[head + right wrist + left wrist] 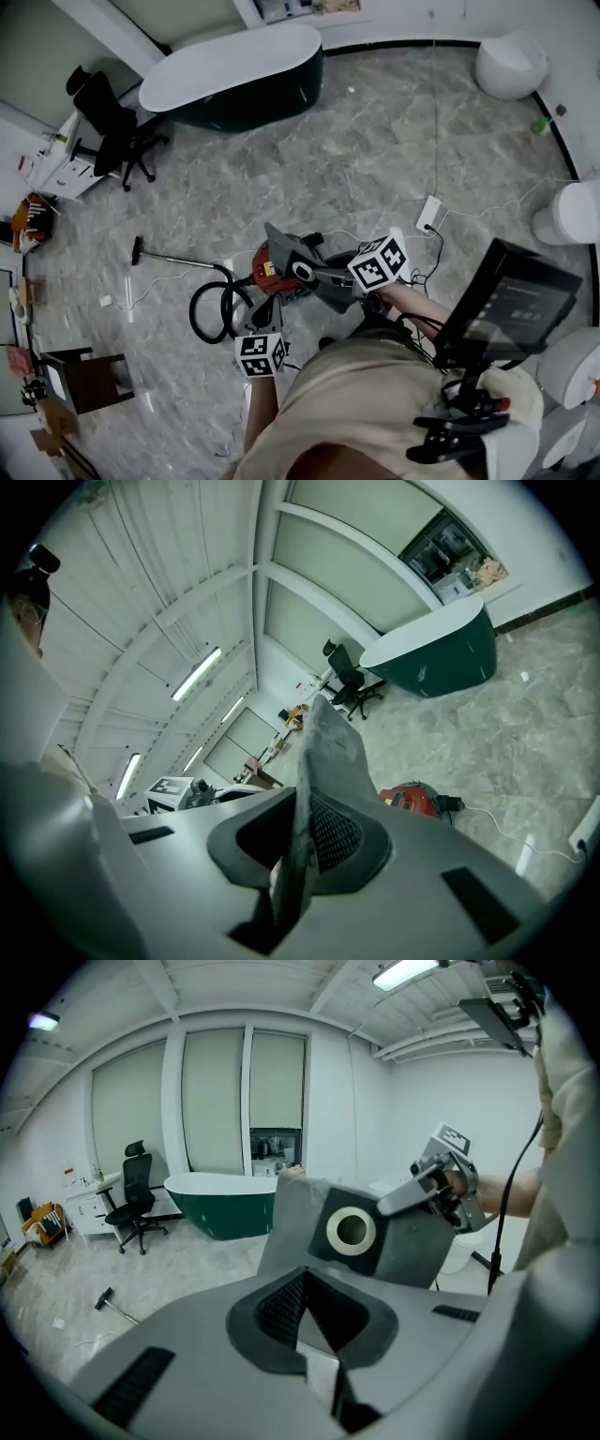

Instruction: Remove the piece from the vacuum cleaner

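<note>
We see the flat grey fabric dust bag (328, 752) clamped edge-on between the jaws of the right gripper (298, 855), its cloth rising out past them, with one dark, mesh-textured pad pressed to its side. From the left gripper view the bag hangs in the air just beyond the left gripper (305, 1321), whose jaws meet with nothing between them. The bag's face is matt and felt-like, carrying a darker stiff square panel with a pale round collar (351, 1230) around a hole. The red canister vacuum cleaner (412, 799) sits on the grey marbled floor (375, 159), apart from the raised bag, and its black ribbed hose (211, 309) loops to the left.
</note>
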`<control>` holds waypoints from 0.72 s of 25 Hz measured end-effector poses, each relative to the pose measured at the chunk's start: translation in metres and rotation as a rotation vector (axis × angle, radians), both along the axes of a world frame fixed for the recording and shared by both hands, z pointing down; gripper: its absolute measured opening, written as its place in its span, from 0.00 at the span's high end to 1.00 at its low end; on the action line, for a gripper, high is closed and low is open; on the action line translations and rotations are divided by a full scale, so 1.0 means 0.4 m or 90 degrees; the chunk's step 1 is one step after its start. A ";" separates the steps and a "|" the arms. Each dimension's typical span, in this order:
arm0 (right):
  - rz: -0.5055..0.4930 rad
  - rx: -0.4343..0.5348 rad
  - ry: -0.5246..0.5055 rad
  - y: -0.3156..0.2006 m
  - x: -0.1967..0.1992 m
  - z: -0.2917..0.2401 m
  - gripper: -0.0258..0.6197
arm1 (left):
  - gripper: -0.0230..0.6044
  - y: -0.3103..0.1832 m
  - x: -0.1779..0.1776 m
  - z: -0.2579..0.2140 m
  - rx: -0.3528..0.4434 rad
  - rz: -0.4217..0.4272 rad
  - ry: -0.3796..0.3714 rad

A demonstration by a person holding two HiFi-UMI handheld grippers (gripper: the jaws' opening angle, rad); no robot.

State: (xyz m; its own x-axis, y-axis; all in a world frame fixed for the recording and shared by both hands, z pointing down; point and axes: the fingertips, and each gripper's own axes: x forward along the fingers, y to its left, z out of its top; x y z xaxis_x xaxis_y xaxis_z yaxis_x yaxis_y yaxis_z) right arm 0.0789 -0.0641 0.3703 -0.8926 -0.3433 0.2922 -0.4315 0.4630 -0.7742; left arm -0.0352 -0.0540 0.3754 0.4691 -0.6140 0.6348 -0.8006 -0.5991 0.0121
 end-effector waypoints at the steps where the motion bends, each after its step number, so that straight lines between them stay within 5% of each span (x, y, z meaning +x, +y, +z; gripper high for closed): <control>1: 0.009 0.005 0.006 0.004 -0.004 -0.008 0.91 | 0.96 0.002 -0.005 -0.004 0.006 0.006 0.006; 8: 0.063 0.038 0.047 0.045 -0.093 -0.069 0.91 | 0.96 0.026 -0.135 -0.061 0.049 0.027 0.053; 14: 0.072 0.054 0.066 0.127 -0.349 -0.107 0.91 | 0.96 0.113 -0.403 -0.100 0.076 0.025 0.099; 18: 0.075 0.059 0.064 0.154 -0.414 -0.130 0.91 | 0.96 0.135 -0.468 -0.105 0.073 0.020 0.114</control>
State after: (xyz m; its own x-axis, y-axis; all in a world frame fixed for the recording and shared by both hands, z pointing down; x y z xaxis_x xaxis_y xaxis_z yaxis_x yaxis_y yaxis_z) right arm -0.0865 -0.0027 0.3184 -0.8122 -0.4736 0.3405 -0.5604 0.4717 -0.6808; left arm -0.2223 0.0001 0.3335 0.5877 -0.6610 0.4667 -0.7731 -0.6288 0.0830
